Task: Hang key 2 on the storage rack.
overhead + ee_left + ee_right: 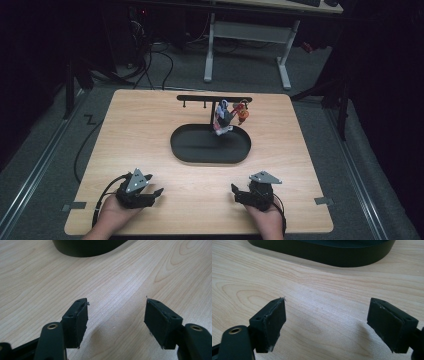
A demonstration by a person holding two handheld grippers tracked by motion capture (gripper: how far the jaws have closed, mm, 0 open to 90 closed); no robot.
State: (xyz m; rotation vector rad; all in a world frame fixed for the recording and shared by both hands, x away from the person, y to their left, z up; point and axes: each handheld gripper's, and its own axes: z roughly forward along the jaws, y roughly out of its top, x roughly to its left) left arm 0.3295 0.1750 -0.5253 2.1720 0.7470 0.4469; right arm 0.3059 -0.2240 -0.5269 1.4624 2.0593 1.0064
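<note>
A black oval tray [210, 145] lies in the middle of the wooden table [145, 130]. Behind it stands a black rack [214, 98] with hooks; a bunch of small colourful items [227, 117] hangs from its right side over the tray's back. My left gripper [156, 195] rests near the front left edge, open, with nothing but bare wood between its pads [116, 305]. My right gripper [239, 194] sits near the front right, open wide and holding nothing [328, 302]. The tray's wall shows ahead of both, in the left gripper view [87, 247] and the right gripper view [332, 255].
Bare wood lies between the grippers and the tray. Grey tape marks [74, 206] sit at the table's front corners. A white-legged desk [247, 30] and loose cables [150, 60] are on the floor beyond the far edge.
</note>
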